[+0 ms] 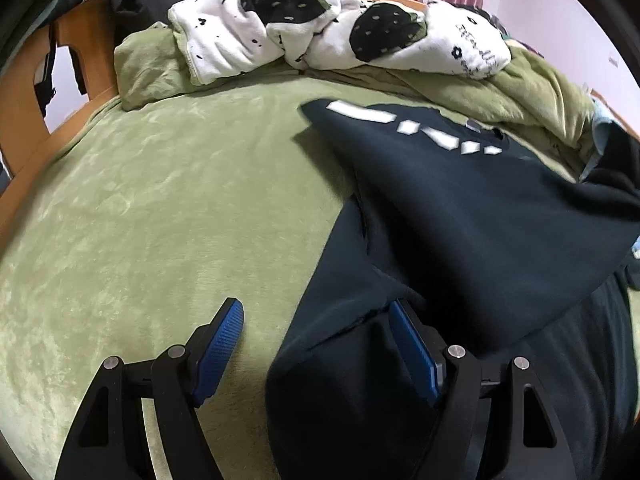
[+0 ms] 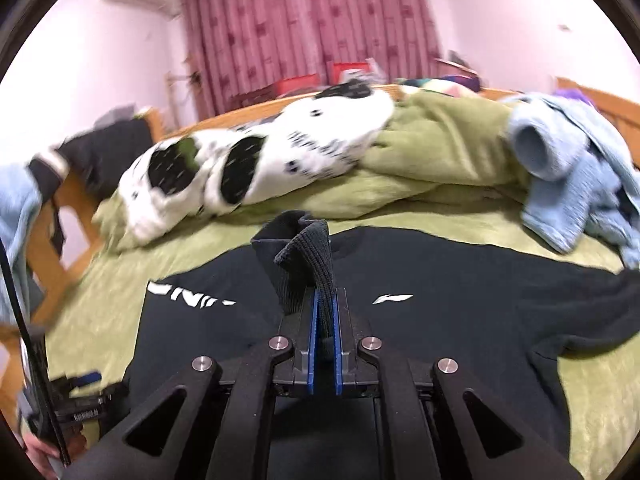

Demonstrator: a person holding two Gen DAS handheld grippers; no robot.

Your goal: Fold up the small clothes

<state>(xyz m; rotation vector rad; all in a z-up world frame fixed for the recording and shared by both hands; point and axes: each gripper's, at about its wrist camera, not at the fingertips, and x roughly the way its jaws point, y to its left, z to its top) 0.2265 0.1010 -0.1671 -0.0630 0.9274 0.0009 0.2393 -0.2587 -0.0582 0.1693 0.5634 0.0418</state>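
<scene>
Right wrist view: the right tool (image 2: 325,312) pinches a ribbed cuff (image 2: 316,264) pointing up and away, above the dark sweatshirt (image 2: 440,320) spread left-to-right on the green bed (image 2: 400,220). The left tool (image 1: 316,344) gapes wide, its right finger (image 1: 412,356) under a sweatshirt fold.

a home bedroom: a wooden-framed bed (image 1: 24,128) under a green fleece blanket (image 1: 160,208), rumpled bedding (image 2: 248,168) at 12 o'clock, pink curtains (image 2: 304,24) behind it.

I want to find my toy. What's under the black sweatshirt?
The black sweatshirt lies on the green blanket, which shows all around it. Anything else beneath is covered by the cloth, so a toy can't be ruled out.
</scene>
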